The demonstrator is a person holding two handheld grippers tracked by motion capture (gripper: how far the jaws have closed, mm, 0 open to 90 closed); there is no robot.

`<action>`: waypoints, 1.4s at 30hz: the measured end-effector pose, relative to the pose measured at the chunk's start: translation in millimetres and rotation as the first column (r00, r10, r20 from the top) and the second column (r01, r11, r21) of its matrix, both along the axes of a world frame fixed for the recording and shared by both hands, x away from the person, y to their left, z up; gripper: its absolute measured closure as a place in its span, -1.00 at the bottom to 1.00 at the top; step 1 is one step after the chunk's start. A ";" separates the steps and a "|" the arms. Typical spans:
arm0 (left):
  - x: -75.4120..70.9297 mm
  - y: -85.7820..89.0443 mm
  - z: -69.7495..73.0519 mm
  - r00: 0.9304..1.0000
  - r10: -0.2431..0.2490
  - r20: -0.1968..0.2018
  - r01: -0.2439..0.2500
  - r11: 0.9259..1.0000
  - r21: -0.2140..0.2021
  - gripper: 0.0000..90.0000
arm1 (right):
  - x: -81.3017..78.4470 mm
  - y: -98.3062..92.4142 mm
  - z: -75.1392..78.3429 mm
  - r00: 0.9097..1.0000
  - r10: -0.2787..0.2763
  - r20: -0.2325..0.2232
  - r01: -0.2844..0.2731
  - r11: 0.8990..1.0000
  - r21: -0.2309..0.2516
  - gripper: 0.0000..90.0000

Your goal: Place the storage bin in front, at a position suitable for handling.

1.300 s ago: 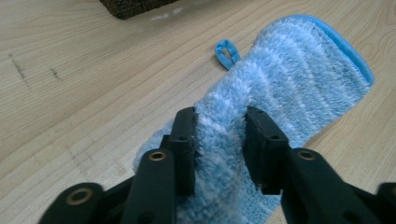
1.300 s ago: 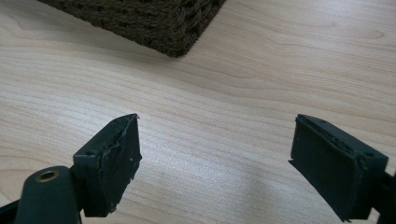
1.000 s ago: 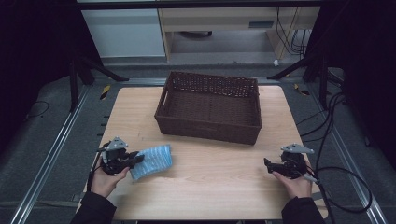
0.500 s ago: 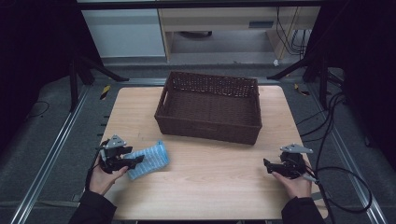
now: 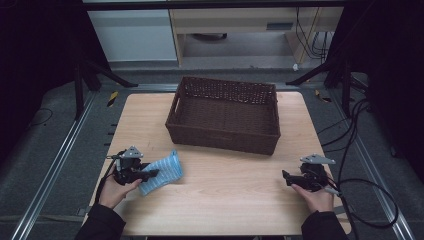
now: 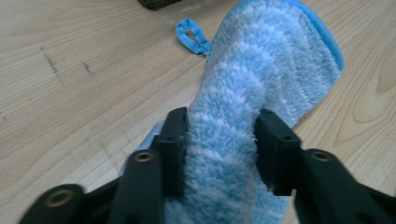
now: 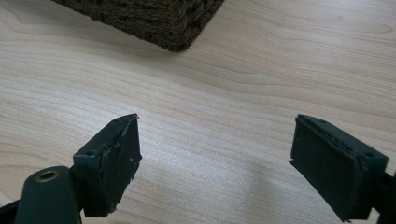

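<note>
- High view: the person's left hand comes in from the bottom left with its forearm angled up and inward, and holds the left tool low over the desk, pointing right. A light blue striped cloth lies on the desk at that tool's tip, near the front left corner, well in front of the brown wicker basket that stands at the middle back.
- High view: the right hand rests near the desk's front right edge and grips the right tool level, pointing left toward the cloth, well apart from it.
- Left gripper view: the left tool has just been closing. Its jaws stand partly apart with a bunched fold of the fluffy cloth between them, and both pads press into the pile. The rest of the cloth spreads flat on the desk beyond, its small hanging loop lying to one side.
- Right gripper view: the right tool stands wide open over bare desk with nothing between its jaws; a corner of the basket shows at the top.
</note>
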State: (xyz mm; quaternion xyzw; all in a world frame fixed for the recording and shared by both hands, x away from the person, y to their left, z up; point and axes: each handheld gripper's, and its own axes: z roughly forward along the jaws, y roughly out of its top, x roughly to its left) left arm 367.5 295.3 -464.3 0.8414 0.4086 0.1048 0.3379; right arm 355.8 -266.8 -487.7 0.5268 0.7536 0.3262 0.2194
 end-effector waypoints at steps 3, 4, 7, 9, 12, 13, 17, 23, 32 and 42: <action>-1.5 2.9 5.5 0.999 0.045 0.012 -0.045 0.999 -0.019 0.49 | 0.1 -0.5 0.1 1.000 0.001 0.003 -0.001 1.000 -0.003 -0.64; -2.3 6.0 9.4 0.996 0.081 0.026 -0.080 0.996 -0.047 0.49 | 0.1 -0.7 0.3 1.000 0.001 0.004 -0.001 1.000 -0.002 -0.64; -3.9 18.1 20.7 0.966 0.248 0.073 -0.241 0.967 -0.086 0.49 | 0.3 -1.1 -0.2 1.000 -0.002 0.002 0.002 1.000 -0.001 -0.64; -2.6 23.4 20.7 0.942 0.326 0.085 -0.321 0.945 -0.072 0.48 | 0.3 -0.8 -0.3 1.000 0.000 0.001 0.000 1.000 0.001 -0.64; 0.5 30.4 17.7 0.915 0.396 0.077 -0.394 0.918 -0.046 0.45 | 0.4 -0.9 -0.3 1.000 0.003 0.005 -0.003 1.000 -0.002 -0.64; 3.2 35.3 14.4 0.899 0.433 0.067 -0.432 0.902 -0.023 0.45 | 0.4 -1.0 -0.1 1.000 0.003 0.008 -0.003 1.000 0.000 -0.63; 6.7 40.1 7.5 0.880 0.472 0.055 -0.473 0.881 0.015 0.43 | 0.2 -1.5 0.5 1.000 0.002 0.014 -0.002 1.000 0.008 -0.63; 7.3 41.5 0.5 0.879 0.475 0.051 -0.477 0.879 0.033 0.22 | -0.3 -2.5 1.1 1.000 0.001 0.020 -0.001 1.000 0.010 -0.63; 9.8 52.6 -3.1 0.941 0.335 0.053 -0.336 0.941 0.026 -0.25 | 0.0 -2.3 0.7 1.000 0.007 0.021 -0.007 1.000 0.010 -0.63; 11.1 55.0 -4.3 0.948 0.317 0.031 -0.318 0.948 0.018 0.38 | 0.3 -2.2 0.9 1.000 0.008 0.021 -0.009 1.000 0.014 -0.62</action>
